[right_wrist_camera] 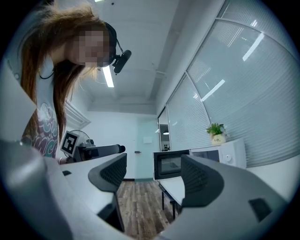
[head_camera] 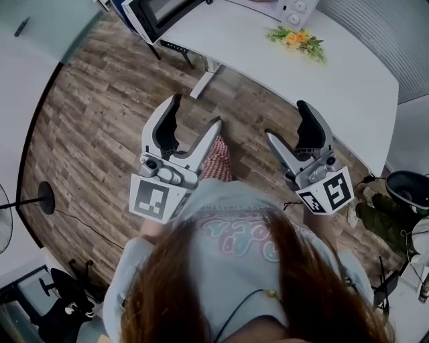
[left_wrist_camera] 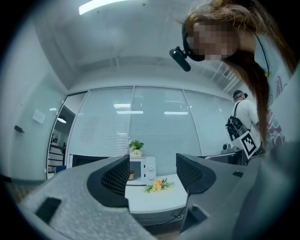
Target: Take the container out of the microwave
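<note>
The white microwave (left_wrist_camera: 142, 169) stands at the far end of a white table (head_camera: 322, 87), its door (head_camera: 153, 15) swung open. In the left gripper view a small brownish container (left_wrist_camera: 131, 175) shows inside the cavity, partly hidden behind my left jaw. My left gripper (head_camera: 196, 112) and right gripper (head_camera: 287, 120) are both open and empty, held in the air in front of the person, well short of the table. In the right gripper view the open door (right_wrist_camera: 167, 164) and the microwave body (right_wrist_camera: 220, 152) lie ahead.
Orange flowers (head_camera: 298, 39) lie on the table in front of the microwave. A potted plant (left_wrist_camera: 136, 146) sits on top of it. Wooden floor (head_camera: 100, 114) lies between me and the table. A fan stand (head_camera: 45, 197) is at left, bags (head_camera: 392, 201) at right.
</note>
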